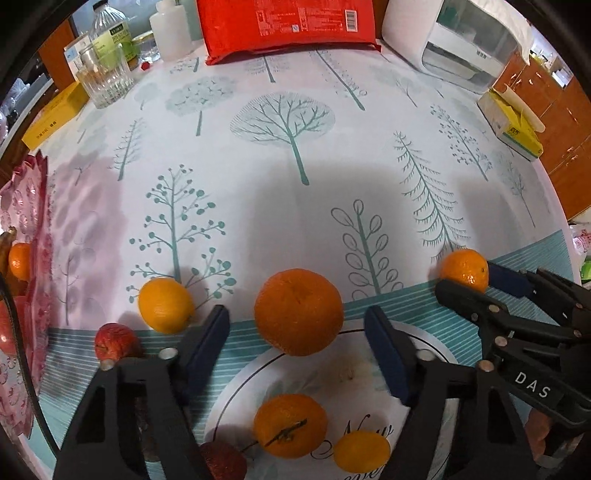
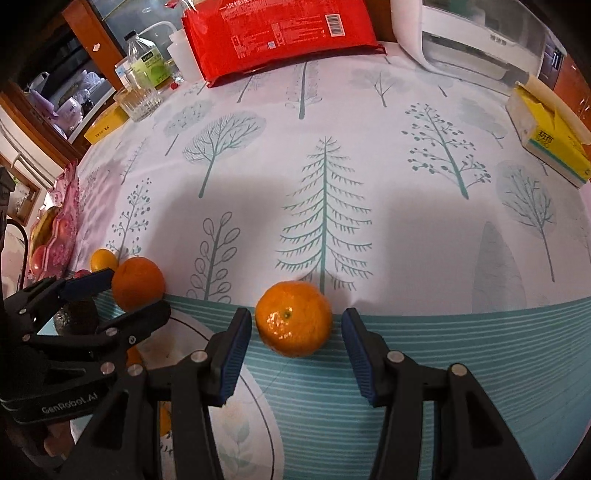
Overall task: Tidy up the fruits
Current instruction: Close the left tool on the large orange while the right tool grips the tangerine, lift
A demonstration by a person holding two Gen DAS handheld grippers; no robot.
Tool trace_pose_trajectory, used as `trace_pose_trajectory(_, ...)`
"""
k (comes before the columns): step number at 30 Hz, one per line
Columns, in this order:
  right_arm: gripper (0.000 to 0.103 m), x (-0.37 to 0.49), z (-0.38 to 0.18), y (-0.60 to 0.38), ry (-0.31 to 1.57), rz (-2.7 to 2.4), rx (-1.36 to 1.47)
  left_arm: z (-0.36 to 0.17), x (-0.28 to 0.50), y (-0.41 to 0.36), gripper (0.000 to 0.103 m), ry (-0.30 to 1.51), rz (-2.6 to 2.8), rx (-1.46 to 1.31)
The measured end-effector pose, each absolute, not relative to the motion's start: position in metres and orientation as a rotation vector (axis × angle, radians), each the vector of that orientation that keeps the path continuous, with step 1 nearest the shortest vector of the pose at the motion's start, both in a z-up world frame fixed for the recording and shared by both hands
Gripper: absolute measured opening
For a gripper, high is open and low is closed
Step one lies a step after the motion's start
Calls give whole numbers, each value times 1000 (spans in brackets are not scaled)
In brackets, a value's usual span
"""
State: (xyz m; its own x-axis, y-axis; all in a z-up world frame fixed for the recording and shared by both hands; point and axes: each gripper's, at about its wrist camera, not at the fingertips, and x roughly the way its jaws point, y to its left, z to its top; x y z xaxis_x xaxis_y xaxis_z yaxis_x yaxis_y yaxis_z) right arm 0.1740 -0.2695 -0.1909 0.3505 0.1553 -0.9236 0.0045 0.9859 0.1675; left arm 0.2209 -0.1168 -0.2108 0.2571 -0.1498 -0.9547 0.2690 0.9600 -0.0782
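Observation:
My left gripper (image 1: 297,325) is open, its pads on either side of a large orange (image 1: 298,312) and clear of it; the orange also shows in the right wrist view (image 2: 137,283). My right gripper (image 2: 296,332) is open around a mandarin (image 2: 293,318), not touching; the same mandarin shows in the left wrist view (image 1: 463,269). A white plate (image 1: 369,373) below holds two small oranges (image 1: 290,424) (image 1: 361,451). A yellow-orange fruit (image 1: 165,304) and a red fruit (image 1: 115,341) lie on the cloth to the left.
A pink tray (image 1: 27,236) with fruit stands at the left edge. At the back are a red packet (image 1: 288,26), a glass (image 1: 105,75), bottles (image 1: 110,33) and a white appliance (image 1: 469,44). A tissue box (image 2: 550,136) sits at the right.

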Motion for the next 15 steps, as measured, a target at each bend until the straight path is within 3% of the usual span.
trace_pose_trajectory(4,52,176,-192,-267,1201,96,122,-216,222,-121,53,1292,-290,114)
trace_pose_trajectory(8,50,177,-192,-265,1190,95,102,-216,221,-124,47,1277,-278,133)
trace_pose_trajectory(10,45,176,-192,-264,1183,98,96,-216,220,-123,44,1272,-269,133)
trace_pose_trajectory(15,41,172,-191,-261,1167,105,84,-216,218,-122,43,1269,-284,130)
